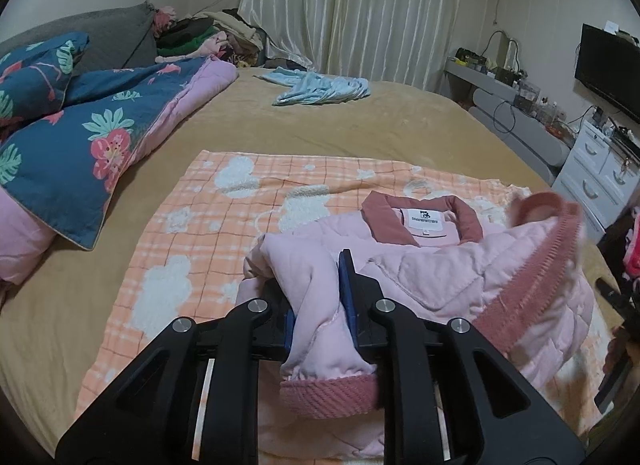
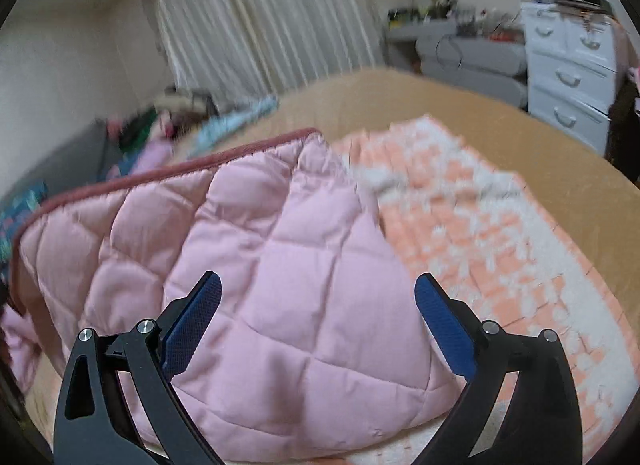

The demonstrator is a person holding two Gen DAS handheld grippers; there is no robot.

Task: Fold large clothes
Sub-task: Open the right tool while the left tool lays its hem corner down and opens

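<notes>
left gripper (image 1: 316, 285) fingers clamped on a sleeve of the pink quilted jacket (image 1: 440, 277), cuff at 6 o'clock; jacket lies on the orange checked blanket (image 1: 224, 201) on the bed (image 1: 400, 121); right gripper (image 2: 318, 305) fingers wide apart above the jacket, gripping nothing

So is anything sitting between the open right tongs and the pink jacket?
Nothing visible. The right tongs stand open directly over the quilted pink jacket, with only bare jacket fabric between the blue pads. The left tongs are already shut on the jacket's sleeve. The checked blanket lies beneath.
</notes>
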